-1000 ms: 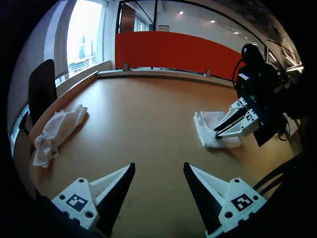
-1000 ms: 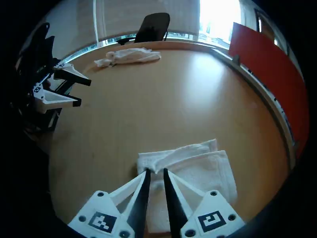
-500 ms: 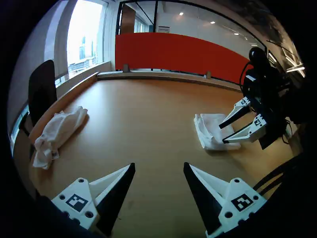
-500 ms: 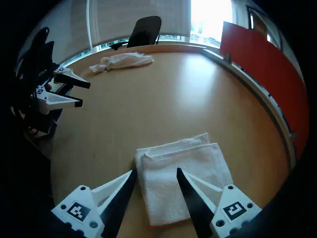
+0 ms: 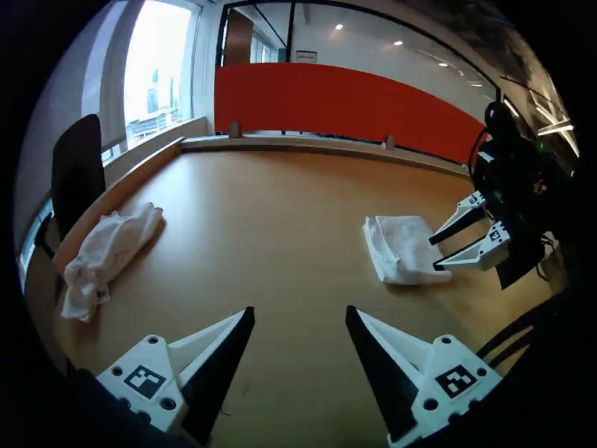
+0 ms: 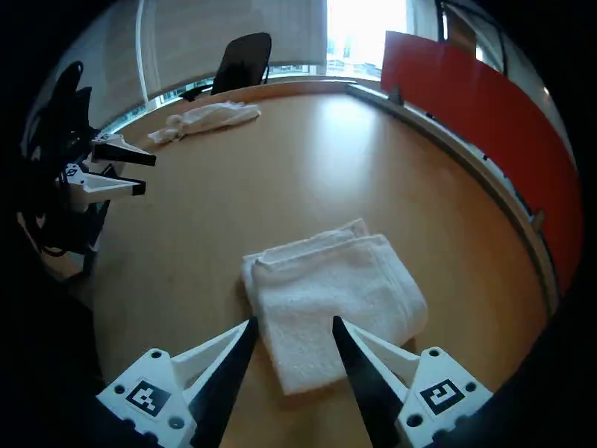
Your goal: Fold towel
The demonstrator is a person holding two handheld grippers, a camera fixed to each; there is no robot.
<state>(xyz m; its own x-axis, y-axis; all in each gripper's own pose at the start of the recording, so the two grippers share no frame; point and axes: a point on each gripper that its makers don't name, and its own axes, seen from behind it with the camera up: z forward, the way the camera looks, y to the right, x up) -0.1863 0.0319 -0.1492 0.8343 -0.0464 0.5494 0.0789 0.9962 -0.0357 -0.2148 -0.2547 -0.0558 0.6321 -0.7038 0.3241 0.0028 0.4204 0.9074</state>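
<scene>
The folded towel lies flat on the desk, the right gripper just beside it, fingers spread and empty, while the left gripper, likewise released, hangs well apart from that towel.

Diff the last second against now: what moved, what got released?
The right gripper let go of the folded towel, opened and drew back from it; the towel now lies free, still folded. The left gripper stayed open and in place, and the crumpled towel did not move.
</scene>
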